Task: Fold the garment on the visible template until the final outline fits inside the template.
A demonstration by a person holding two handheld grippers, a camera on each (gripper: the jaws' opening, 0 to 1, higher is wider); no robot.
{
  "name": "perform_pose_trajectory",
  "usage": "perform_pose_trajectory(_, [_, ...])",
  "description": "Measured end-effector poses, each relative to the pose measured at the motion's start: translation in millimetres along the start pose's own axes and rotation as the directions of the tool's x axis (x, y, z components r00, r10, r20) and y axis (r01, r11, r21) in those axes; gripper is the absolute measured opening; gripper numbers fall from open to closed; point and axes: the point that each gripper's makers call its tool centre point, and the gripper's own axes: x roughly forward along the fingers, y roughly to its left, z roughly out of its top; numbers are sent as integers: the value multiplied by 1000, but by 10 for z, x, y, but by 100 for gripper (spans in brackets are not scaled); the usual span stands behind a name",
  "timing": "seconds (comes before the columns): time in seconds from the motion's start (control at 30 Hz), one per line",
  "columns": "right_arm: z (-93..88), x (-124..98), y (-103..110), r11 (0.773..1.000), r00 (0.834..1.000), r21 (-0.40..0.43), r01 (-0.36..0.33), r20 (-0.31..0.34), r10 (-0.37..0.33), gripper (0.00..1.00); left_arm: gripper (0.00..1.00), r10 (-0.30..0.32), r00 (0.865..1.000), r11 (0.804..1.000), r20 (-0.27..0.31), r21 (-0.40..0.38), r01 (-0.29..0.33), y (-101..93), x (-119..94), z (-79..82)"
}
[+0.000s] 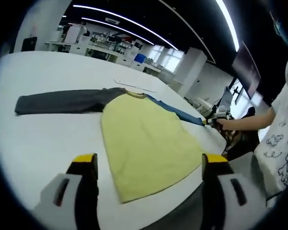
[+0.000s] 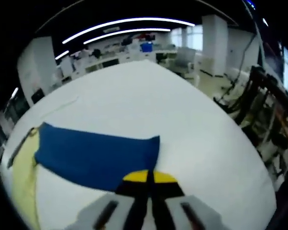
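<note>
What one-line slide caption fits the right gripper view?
Right gripper shut on the blue sleeve over the white table.

Raglan shirt (image 1: 146, 143) spread flat on the white table
Pale yellow body lying smooth, neckline away from the left gripper view's camera; dark grey sleeve (image 1: 62, 101) stretched straight out sideways; blue sleeve (image 2: 93, 154) extended the opposite way, its cuff end at the shut yellow-tipped jaws; no fold visible

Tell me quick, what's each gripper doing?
Left hand-held gripper: open, holding nothing.
Right hand-held gripper: closed on the blue sleeve.
</note>
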Motion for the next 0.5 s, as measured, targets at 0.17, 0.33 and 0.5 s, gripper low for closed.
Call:
perform_pose_trajectory(0.17, [173,-74,127,999,998,-12,-42,46,43,0,87,-3,1000,1000,10,4,3,-3,-11,13])
perform_pose_trajectory(0.33, [382,-217,479,993,989,-38,-108,93,111,0,87,-13,1000,1000,14,14,13,-26,-10,23])
perform_pose_trajectory(0.5, [565,-240,912,973,965,-50,-227,123,231,0,88,-9,1000,999,13,36,9,-22,-16,11])
